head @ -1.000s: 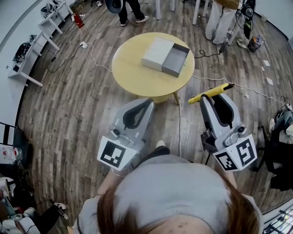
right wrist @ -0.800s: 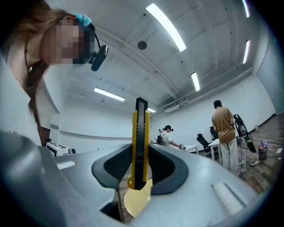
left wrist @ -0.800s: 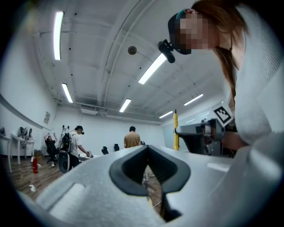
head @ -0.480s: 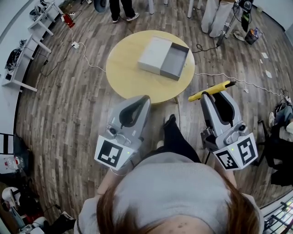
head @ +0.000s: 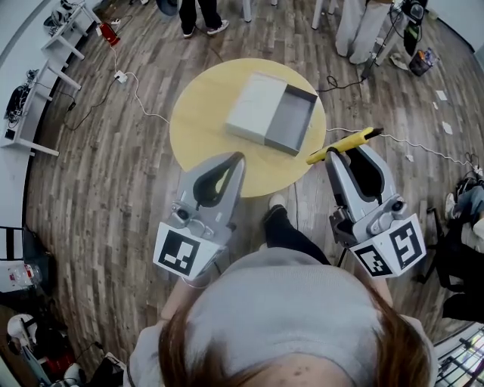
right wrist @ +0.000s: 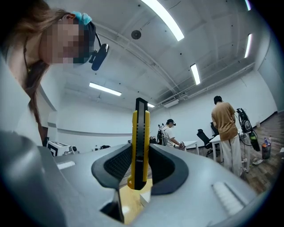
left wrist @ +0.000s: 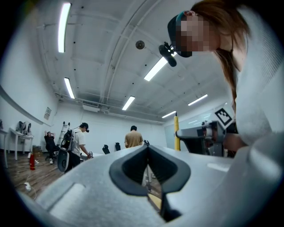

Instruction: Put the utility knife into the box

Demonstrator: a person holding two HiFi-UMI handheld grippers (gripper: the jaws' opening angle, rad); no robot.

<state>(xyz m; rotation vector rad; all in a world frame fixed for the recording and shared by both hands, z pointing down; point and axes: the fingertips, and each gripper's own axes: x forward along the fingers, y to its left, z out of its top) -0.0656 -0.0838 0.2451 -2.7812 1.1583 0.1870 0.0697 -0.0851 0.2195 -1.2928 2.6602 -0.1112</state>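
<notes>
A yellow and black utility knife (head: 344, 144) is clamped crosswise in my right gripper (head: 348, 151), just off the right edge of the round wooden table (head: 204, 143). In the right gripper view the knife (right wrist: 140, 142) stands upright between the pads. The open grey box (head: 293, 118) lies on the table with its white lid (head: 255, 106) beside it on the left. My left gripper (head: 229, 160) hovers over the table's near edge, jaws together with nothing in them; in the left gripper view its tips (left wrist: 147, 148) meet.
A white cable (head: 136, 91) runs over the wooden floor to the left of the table and another (head: 408, 142) to the right. People's legs (head: 198, 17) stand beyond the table. White shelving (head: 41, 68) lines the left wall. A bag (head: 465, 198) lies at the right.
The table and box have come nearer below me. Both grippers now reach the table's near edge, the right one still carrying the knife.
</notes>
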